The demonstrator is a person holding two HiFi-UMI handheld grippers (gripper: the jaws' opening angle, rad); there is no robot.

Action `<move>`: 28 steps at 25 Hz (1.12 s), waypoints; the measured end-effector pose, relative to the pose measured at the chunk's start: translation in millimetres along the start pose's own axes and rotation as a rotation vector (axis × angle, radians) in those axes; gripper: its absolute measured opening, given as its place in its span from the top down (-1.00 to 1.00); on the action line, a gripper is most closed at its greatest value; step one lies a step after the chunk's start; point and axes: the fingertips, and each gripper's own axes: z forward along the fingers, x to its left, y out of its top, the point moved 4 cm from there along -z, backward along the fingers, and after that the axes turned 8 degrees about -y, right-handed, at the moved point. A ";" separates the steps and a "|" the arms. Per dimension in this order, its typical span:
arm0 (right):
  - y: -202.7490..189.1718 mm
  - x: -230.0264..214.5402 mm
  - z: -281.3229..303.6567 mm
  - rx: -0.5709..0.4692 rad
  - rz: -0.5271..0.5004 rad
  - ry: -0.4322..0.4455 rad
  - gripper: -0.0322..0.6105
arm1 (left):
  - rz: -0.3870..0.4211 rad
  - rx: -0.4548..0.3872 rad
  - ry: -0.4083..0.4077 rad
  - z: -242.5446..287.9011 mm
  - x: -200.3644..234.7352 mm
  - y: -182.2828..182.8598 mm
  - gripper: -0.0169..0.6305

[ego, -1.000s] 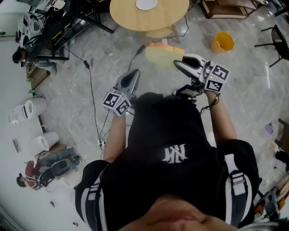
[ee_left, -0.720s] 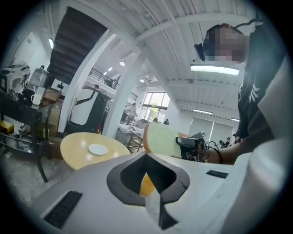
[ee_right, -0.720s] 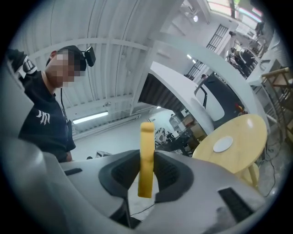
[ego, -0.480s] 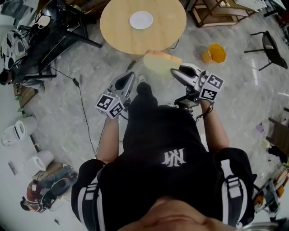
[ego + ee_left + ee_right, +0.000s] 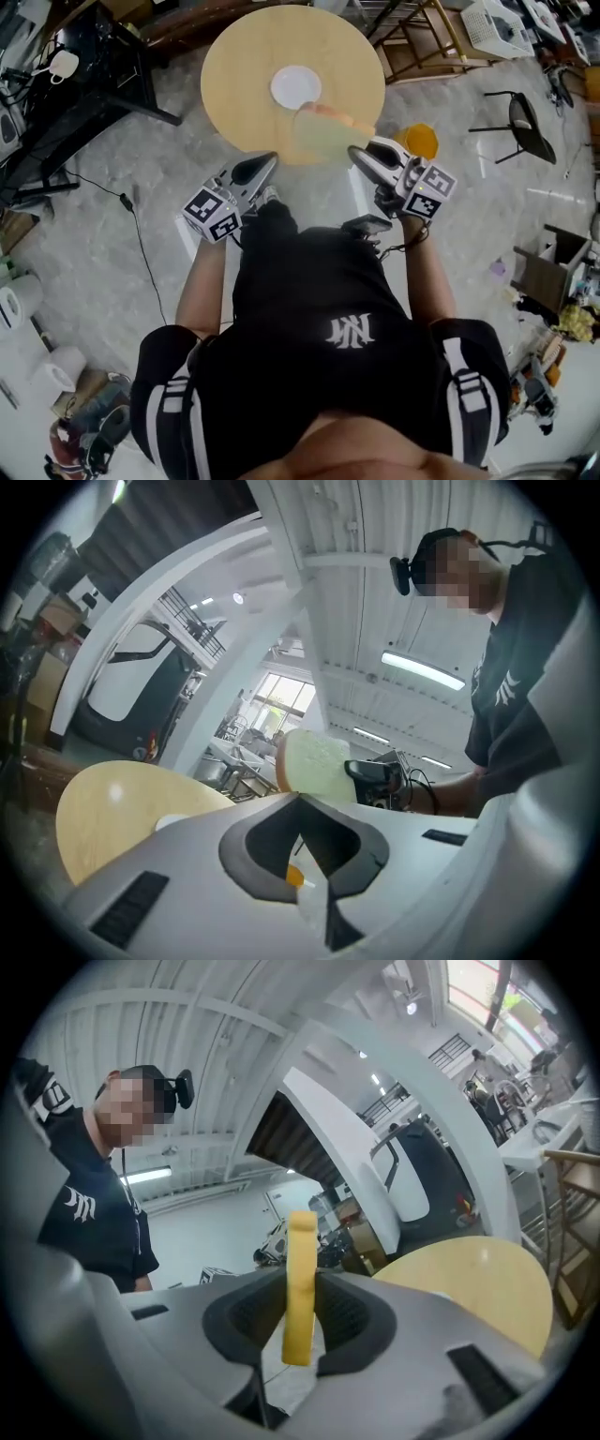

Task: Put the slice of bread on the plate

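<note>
Yellow bread in right hand-held gripper

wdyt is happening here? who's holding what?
A person with a handheld gripper in each hand faces a round wooden table. The right gripper has its jaws clamped on a slice of bread, held in the air near the table's near edge. The white plate sits empty on the table, so the bread is not placed yet. The left gripper holds nothing, its jaws together.
</note>
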 end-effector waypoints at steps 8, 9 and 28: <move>14.8 -35.6 21.1 0.092 -0.014 -0.103 0.62 | -0.052 -0.059 -0.065 15.0 59.4 22.5 0.91; 17.8 -37.5 20.1 0.102 -0.015 -0.107 0.62 | -0.054 -0.060 -0.076 20.5 59.3 25.3 0.91; 54.4 -197.1 56.9 0.121 0.086 0.122 0.62 | -0.112 0.056 0.237 81.7 114.6 16.2 0.91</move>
